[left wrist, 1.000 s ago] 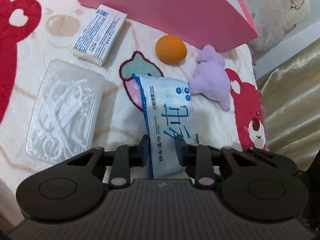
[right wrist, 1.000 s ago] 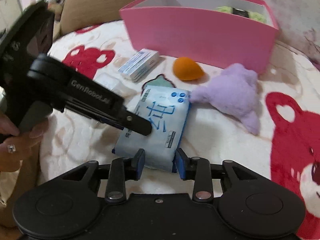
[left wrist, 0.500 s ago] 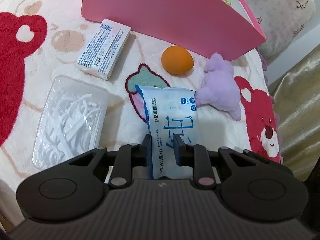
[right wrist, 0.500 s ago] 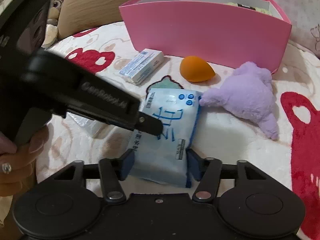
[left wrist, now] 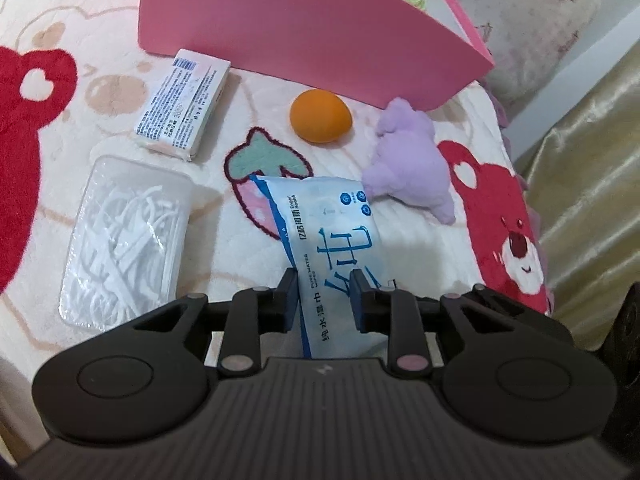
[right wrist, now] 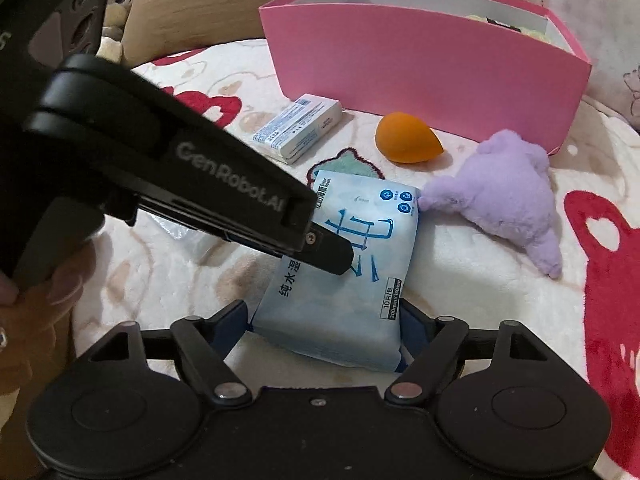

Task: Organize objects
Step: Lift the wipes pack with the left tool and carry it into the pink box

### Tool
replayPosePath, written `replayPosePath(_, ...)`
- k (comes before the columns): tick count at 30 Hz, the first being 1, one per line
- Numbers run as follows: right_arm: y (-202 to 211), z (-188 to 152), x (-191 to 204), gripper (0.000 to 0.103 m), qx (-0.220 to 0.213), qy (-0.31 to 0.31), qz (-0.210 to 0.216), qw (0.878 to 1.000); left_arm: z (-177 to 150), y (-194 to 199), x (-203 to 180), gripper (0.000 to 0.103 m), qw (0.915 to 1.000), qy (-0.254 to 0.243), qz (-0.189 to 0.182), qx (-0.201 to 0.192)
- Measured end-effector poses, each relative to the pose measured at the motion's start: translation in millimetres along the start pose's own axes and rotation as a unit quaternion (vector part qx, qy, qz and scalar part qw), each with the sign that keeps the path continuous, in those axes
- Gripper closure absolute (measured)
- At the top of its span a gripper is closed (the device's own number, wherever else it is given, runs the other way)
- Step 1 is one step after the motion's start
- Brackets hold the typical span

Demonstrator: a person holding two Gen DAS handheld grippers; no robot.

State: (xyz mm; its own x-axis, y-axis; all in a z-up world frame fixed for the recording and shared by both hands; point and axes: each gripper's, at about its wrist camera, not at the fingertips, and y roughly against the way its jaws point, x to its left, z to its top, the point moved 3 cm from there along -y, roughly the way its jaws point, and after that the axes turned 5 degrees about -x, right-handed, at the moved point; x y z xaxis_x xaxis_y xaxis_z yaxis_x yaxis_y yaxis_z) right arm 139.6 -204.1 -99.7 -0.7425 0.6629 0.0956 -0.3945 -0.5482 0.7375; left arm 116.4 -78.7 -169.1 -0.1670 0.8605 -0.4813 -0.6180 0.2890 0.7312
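- The left wrist camera is looking steeply down along its fingers, close over the wet wipes pack (left wrist: 332, 248).
- The right wrist camera is facing the pink box (right wrist: 424, 76) from nearer the pack's other end, catching the left gripper (right wrist: 340, 258) side-on.
- Both are sharing pack, orange sponge (left wrist: 320, 116), and purple plush (right wrist: 504, 196).
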Motion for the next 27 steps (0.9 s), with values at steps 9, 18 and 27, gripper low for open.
replayPosePath(9, 25, 3, 17, 0.021, -0.014, 0.011, 0.019, 1.000, -5, 31, -5, 0.079, 0.9994, -0.033, 0.000, -0.003)
replayPosePath(18, 62, 11, 34, 0.021, -0.032, -0.006, 0.009, 0.999, -4, 68, -18, 0.078, 0.9974, -0.067, -0.021, -0.014)
replayPosePath(27, 81, 29, 46, 0.022, -0.035, -0.020, 0.008, 0.999, 4, 103, -32, 0.079, 0.9937, -0.110, -0.017, -0.017)
